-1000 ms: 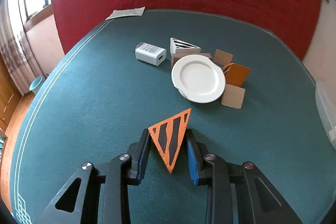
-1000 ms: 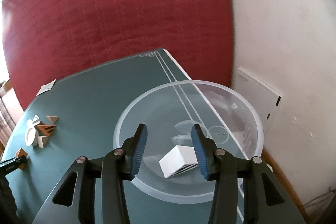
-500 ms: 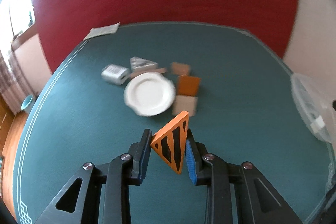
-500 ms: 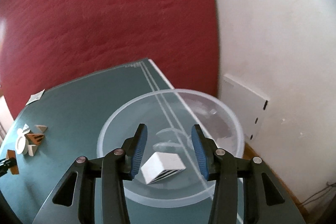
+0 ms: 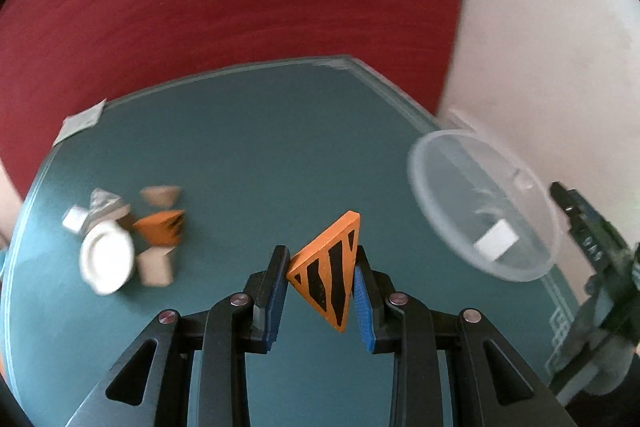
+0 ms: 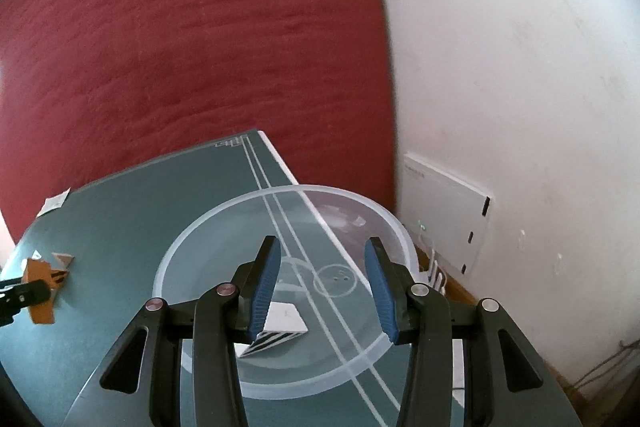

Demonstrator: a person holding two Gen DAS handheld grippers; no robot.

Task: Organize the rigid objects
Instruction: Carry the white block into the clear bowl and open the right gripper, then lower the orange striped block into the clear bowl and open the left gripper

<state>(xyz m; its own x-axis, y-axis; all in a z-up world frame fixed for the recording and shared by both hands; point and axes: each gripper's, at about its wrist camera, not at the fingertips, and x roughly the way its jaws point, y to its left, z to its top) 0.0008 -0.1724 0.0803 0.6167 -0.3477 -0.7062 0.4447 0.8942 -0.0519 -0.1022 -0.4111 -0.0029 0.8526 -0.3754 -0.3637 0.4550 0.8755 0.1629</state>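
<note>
My left gripper (image 5: 320, 291) is shut on an orange triangular block with black stripes (image 5: 330, 273) and holds it above the green table (image 5: 256, 155). A clear plastic bowl (image 5: 532, 267) stands to the right at the table's edge, with a white striped block (image 5: 496, 245) inside. My right gripper (image 6: 324, 291) is open and empty above that bowl (image 6: 192, 247), over the white block (image 6: 284, 319). The left gripper with its orange block (image 6: 38, 275) shows at the far left of the right wrist view.
A white plate (image 5: 106, 259), an orange block (image 5: 162, 227), tan blocks (image 5: 156, 267) and a white adapter (image 5: 74, 219) lie clustered at the table's left. A paper slip (image 5: 82, 119) lies at the far edge. A red curtain and a white wall stand behind.
My left gripper has swung right with the orange block, so the bowl has come into its view. My right gripper has risen and pulled back slightly over the bowl, staying open.
</note>
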